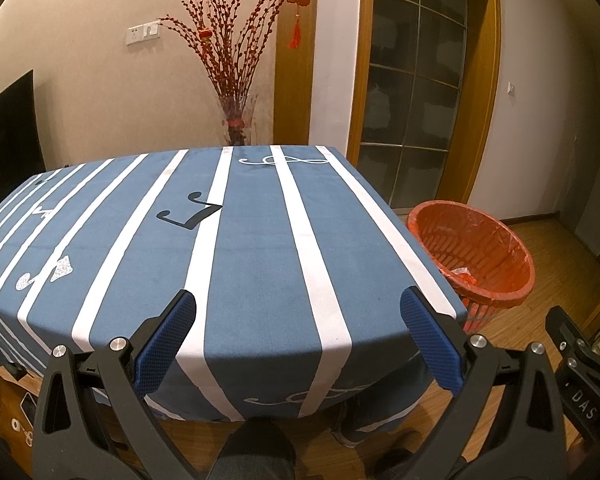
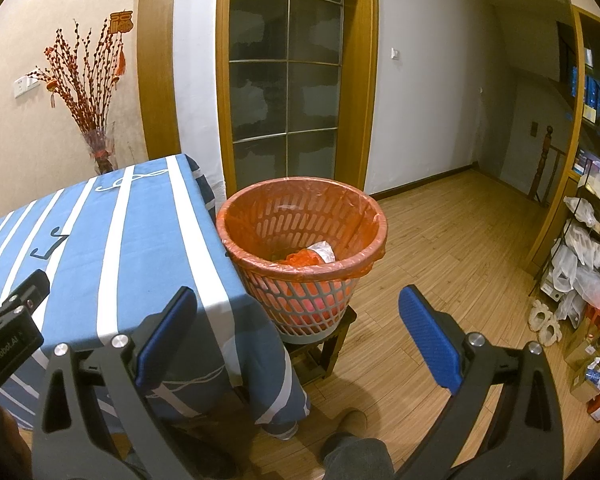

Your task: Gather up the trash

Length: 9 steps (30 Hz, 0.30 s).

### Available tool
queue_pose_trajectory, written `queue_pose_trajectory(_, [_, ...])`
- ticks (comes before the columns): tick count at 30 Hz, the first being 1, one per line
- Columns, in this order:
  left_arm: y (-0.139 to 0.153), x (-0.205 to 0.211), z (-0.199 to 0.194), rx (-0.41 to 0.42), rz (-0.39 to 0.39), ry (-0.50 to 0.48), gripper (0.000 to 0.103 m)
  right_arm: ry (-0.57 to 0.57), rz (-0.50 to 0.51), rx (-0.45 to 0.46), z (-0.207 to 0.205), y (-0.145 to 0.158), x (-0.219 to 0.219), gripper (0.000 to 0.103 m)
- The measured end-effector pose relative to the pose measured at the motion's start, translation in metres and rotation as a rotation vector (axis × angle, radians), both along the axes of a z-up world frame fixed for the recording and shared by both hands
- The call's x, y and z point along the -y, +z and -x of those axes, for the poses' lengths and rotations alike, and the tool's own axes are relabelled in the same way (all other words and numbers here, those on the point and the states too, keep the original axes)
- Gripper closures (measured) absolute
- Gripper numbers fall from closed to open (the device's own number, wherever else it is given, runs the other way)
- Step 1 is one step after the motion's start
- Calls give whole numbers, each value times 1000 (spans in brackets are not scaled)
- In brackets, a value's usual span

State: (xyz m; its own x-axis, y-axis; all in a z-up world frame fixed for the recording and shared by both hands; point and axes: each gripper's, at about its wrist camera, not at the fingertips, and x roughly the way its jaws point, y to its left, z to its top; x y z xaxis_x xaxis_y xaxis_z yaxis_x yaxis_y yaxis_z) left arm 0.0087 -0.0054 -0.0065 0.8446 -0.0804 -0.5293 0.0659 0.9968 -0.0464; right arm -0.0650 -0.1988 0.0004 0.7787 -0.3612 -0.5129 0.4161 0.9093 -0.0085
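A: Starting at the left, what is there?

B: The left gripper (image 1: 298,302) hangs over the near edge of the table (image 1: 256,248), which wears a blue cloth with white stripes. Its blue-padded fingers (image 1: 168,340) are spread wide, with nothing between them.

A: Anything lying on the cloth?

B: Only printed shapes, as far as I can tell: music notes and curls. Behind the table a glass vase (image 1: 236,120) of red twigs stands against the wall.

A: And further right?

B: The bin (image 2: 300,240) sits just beside the table's right edge, raised on a small wooden stool (image 2: 324,344). It is a slotted basket with an orange-red plastic liner folded over the rim.

A: Where is the trash?

B: Inside the bin, at the bottom: a crumpled red piece (image 2: 302,258) and a pale, clear plastic piece (image 2: 324,250) touching it.

A: The right gripper?

B: The right gripper (image 2: 296,302) hovers near the table's corner, facing the bin, fingers wide apart and holding nothing. Far right, a rack (image 2: 588,248) holds plastic bags.
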Motion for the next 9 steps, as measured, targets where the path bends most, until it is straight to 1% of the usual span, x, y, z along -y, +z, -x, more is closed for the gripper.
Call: queue_pose_trajectory(9, [1, 1, -1, -3, -1, 0, 3, 0, 0, 0, 0, 0, 0, 4])
